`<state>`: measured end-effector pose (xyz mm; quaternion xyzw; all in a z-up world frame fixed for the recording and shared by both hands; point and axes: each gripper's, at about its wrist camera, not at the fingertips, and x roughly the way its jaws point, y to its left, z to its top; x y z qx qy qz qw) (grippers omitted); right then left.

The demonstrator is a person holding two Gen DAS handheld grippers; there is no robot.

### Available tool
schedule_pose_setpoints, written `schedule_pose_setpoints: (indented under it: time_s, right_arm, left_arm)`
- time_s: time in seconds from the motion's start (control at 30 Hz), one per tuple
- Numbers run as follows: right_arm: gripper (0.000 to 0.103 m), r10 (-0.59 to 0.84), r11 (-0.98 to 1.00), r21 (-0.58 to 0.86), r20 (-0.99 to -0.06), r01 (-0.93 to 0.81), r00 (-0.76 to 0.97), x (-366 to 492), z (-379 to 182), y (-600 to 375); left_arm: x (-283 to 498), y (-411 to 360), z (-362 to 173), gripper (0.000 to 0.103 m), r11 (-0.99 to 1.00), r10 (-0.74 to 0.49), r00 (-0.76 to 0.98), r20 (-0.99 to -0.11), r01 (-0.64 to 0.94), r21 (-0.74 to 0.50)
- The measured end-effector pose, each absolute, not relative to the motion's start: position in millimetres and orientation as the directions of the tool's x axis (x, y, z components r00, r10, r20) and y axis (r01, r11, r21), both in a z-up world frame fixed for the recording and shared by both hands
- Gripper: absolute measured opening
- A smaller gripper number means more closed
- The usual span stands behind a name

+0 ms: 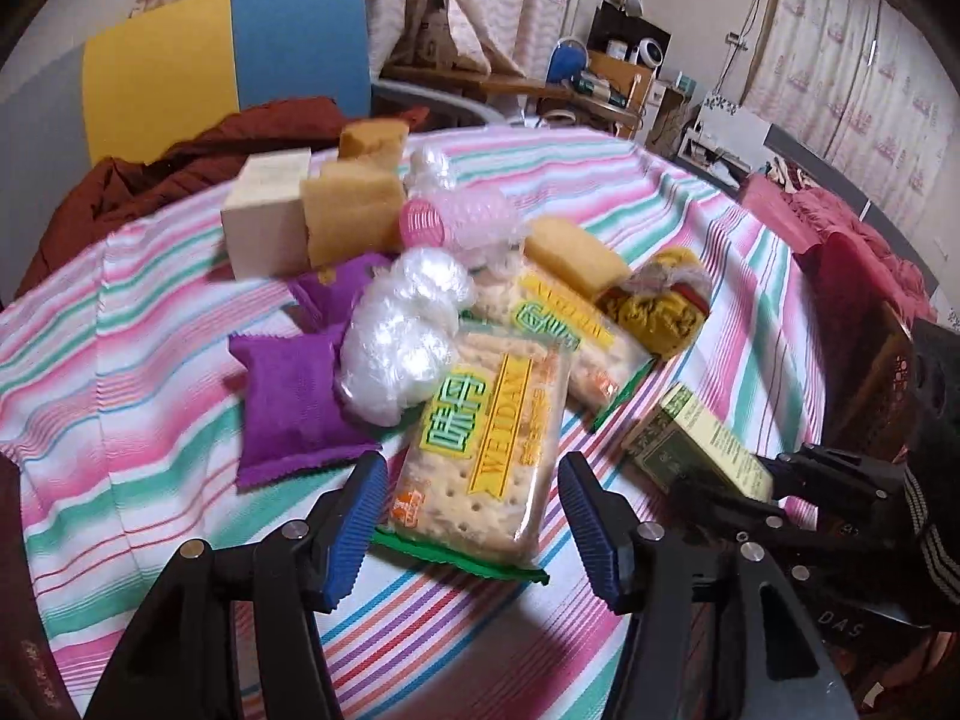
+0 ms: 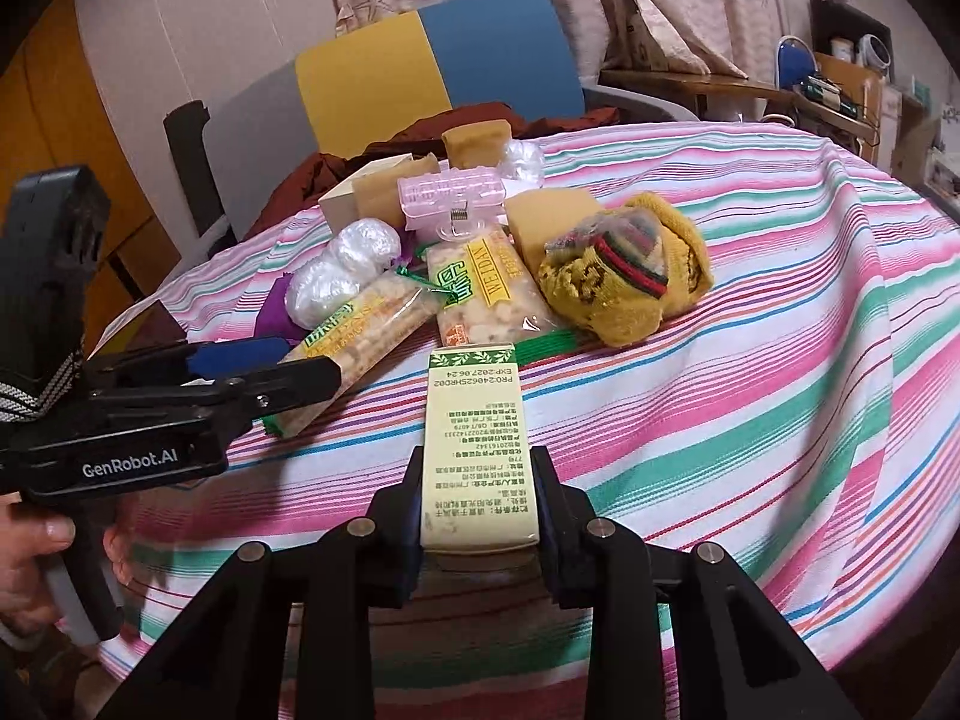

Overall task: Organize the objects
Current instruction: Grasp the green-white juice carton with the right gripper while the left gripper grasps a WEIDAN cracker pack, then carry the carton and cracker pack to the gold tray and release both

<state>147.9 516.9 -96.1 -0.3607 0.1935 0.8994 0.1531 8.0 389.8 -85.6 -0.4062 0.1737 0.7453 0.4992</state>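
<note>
A pile of objects lies on the striped tablecloth (image 1: 690,222). My left gripper (image 1: 474,516) is open, its blue pads either side of the near end of a cracker packet (image 1: 486,450). A second cracker packet (image 1: 570,336) lies behind it. My right gripper (image 2: 477,504) is shut on a green and cream box (image 2: 477,450), held above the cloth; the box also shows in the left wrist view (image 1: 696,444). In the right wrist view the left gripper (image 2: 252,366) sits beside the near cracker packet (image 2: 354,348).
Purple pouches (image 1: 288,408), clear plastic bundles (image 1: 402,336), yellow sponges (image 1: 351,210), a cream box (image 1: 264,216), a pink clip (image 2: 450,198) and yellow socks (image 2: 630,276) lie in the pile. A yellow and blue chair (image 1: 228,54) stands behind the table.
</note>
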Motion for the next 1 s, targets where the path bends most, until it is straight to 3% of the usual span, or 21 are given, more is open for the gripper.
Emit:
schedule_pose_setpoints:
  time_s: [0.33,1.0]
  right_arm:
    - [0.032,0.15,-0.886,0.212,-0.71,-0.412,-0.688,146,-97,515]
    - [0.031,0.067,-0.904,0.232,-0.754,-0.36,-0.654,140,-89,481]
  left_arm:
    - [36,378,-94,0.054,-0.409,0.613,-0.244,-0.752,-0.912,-0.037]
    - [52,285,-92,0.051,-0.543,0.683,-0.241,-0.689,-0.799,-0.259]
